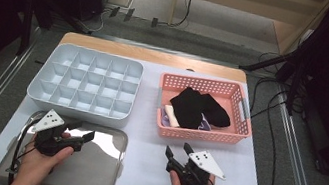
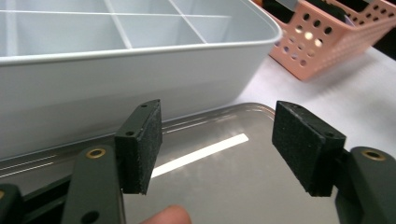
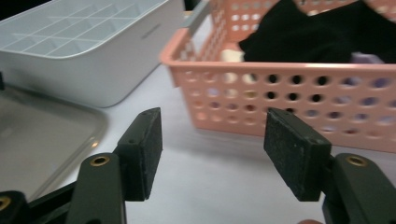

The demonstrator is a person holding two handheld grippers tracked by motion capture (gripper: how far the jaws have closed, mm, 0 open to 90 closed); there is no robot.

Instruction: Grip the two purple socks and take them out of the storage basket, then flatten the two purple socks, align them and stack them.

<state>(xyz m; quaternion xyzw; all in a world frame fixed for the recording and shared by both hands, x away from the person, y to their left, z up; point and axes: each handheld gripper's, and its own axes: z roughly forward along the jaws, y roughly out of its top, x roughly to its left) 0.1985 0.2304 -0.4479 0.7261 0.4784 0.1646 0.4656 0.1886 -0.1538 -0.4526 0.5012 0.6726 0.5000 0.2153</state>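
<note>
Tabletop (image 1: 139, 169), pale and rectangular, carries everything. Largest on it is the grey divided organiser box (image 1: 85, 84) at about 10 o'clock, its small compartments bare. Next in size comes the clear flat lid (image 1: 100, 163) at 7 o'clock, lying flat just in front of the box; in the left gripper view it (image 2: 224, 177) gleams close under the jaws, with the box wall (image 2: 140, 84) right behind it. The pink perforated basket (image 1: 205, 110) sits at 2 o'clock, well apart from the box, holding black socks (image 1: 198, 107) over some paler fabric. In the right gripper view the basket (image 3: 289, 98) stands just ahead of the jaws.

The left gripper (image 1: 81, 131) hovers over the lid's far left part, jaws spread with nothing between them. The right gripper (image 1: 178, 150) is at 5 o'clock, above bare table near the basket's front wall, jaws also spread wide and gripping nothing.
</note>
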